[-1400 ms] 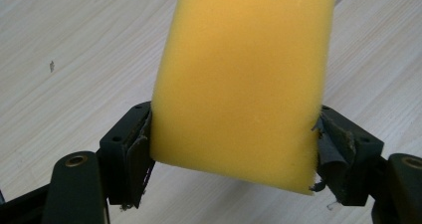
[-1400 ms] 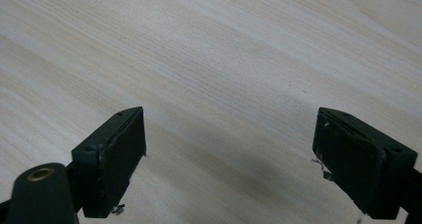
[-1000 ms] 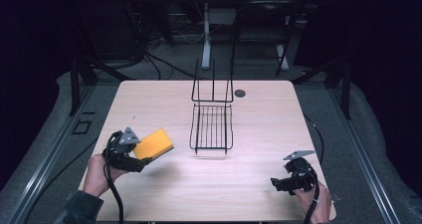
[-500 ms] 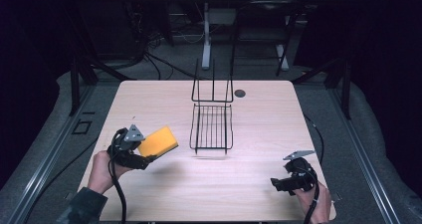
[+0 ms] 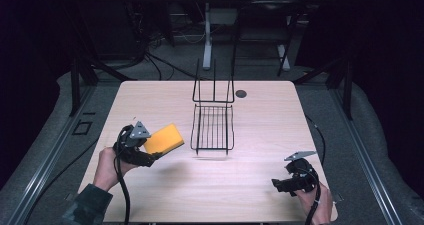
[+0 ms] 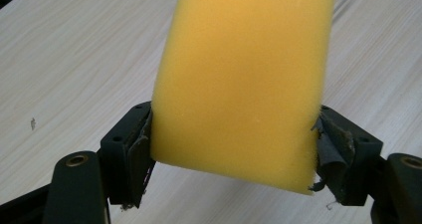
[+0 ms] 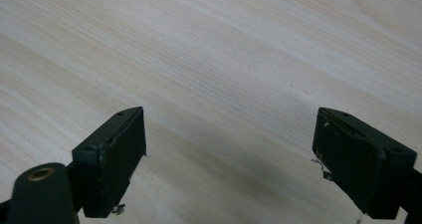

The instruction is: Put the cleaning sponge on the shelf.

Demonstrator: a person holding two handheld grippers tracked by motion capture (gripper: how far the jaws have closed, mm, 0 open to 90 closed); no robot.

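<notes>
The left tool (image 6: pixel 234 149) is clamped on the near end of a yellow sponge (image 6: pixel 244 79), held just above the surface (image 5: pixel 260 185). It looks light and squashy; gripping its side edges suits it. The right tool (image 7: pixel 231 154) rests apart, empty.

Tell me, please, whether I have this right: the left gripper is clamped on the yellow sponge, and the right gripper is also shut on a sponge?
Not quite. The left gripper does clamp the yellow sponge, but the right gripper holds nothing: the right gripper view shows its jaws open over the bare table.
</notes>
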